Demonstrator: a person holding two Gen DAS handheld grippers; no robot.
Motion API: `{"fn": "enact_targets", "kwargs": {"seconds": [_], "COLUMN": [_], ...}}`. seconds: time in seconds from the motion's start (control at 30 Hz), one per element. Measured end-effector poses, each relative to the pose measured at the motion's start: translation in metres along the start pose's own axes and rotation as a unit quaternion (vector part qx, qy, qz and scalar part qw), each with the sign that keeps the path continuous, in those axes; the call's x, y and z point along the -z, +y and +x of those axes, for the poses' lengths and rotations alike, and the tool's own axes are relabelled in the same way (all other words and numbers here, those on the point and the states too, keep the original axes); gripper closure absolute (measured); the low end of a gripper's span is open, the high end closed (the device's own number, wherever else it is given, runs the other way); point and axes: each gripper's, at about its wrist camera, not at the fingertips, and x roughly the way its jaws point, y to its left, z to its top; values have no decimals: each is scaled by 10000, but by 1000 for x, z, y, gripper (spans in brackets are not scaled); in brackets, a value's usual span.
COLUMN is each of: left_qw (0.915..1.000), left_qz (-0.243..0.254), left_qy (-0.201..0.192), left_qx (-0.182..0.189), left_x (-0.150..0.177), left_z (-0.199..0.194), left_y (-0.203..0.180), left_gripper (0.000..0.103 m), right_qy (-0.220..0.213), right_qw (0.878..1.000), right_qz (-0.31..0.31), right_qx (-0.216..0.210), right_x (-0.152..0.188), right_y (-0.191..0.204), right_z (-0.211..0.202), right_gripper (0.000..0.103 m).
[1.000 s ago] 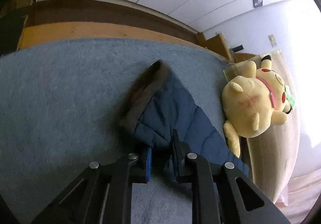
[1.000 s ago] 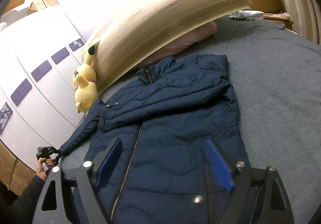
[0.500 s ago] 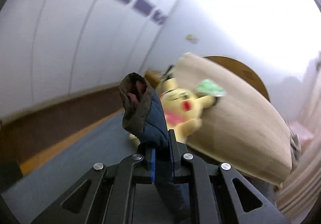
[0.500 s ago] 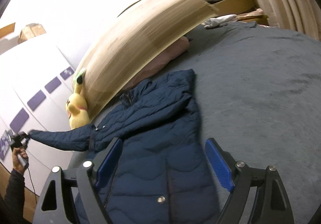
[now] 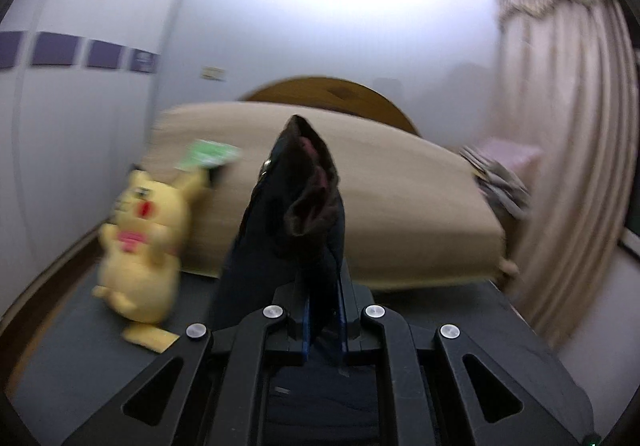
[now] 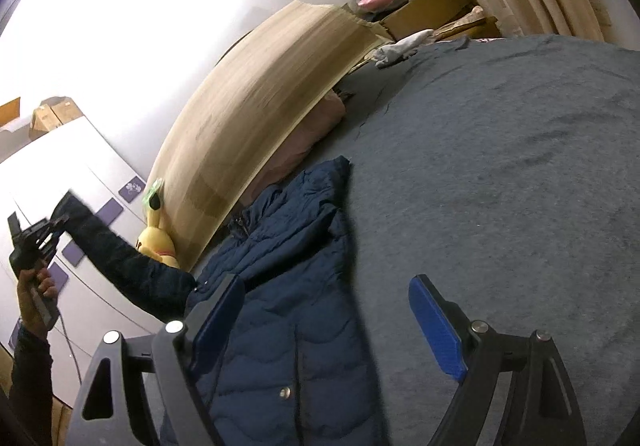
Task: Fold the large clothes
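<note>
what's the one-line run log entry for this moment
left gripper: shut on jacket sleeve, lifted | right gripper: open over jacket body | fold: unfinished

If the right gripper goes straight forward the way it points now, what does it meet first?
Probably the navy jacket lying on the grey bedspread: it lies between and ahead of the open right gripper. Depth is unclear.

In the left wrist view motion blur smears the yellow plush toy [image 5: 140,242] at lower left and the clothes pile [image 5: 500,186] at right (its items cannot be told apart). The sleeve [image 5: 296,218] hides the blue pads of the left claw [image 5: 323,316]. In the right wrist view the navy jacket [image 6: 288,278] runs off the bottom edge, and the pillow [image 6: 304,134] lies half hidden under the beige headboard [image 6: 256,102].
</note>
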Motion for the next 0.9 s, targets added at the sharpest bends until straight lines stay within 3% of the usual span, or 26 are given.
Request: {"fn": "enact_targets", "kwargs": {"seconds": [0.13,0.3,0.37,0.4,0.43,0.5,0.63,0.77,0.9], "left_qw": [9984,9924,9884,9859,9830,9788,9751,9806,9878], "left_qz": [144,294,454,519,560,602,286,-14,-349], "left_qy": [380,1083,1373,1527,1685,1894,2131,1841,1514], "left_qx": [405,514,466,455,462,490,548,671,143], "left_x": [34,90,115,125,136,146,146,131,127], "left_z": [34,96,113,120,130,137,143,120,98], "left_y": [-55,-108,-128,-133,-138,-143,-132,-92,-13], "left_gripper": [93,89,70,48,33,32,29,28,23], "right_qy": [-71,-179,-211,-220,-227,-252,-233,-183,207], "right_qw": [10000,9998,9997,9997,9996,9995,9992,9995,9990], "right_qz": [39,57,40,36,37,61,195,209,165], "right_qx": [15,56,95,119,136,192,256,130,-353], "right_x": [-3,-8,-10,-11,-12,-13,-13,-19,-34], "right_y": [-6,-13,-17,-19,-20,-25,-35,-26,4], "right_z": [-8,-21,-25,-28,-29,-33,-35,-30,-1], "right_gripper": [16,16,16,16,16,16,16,16,16]}}
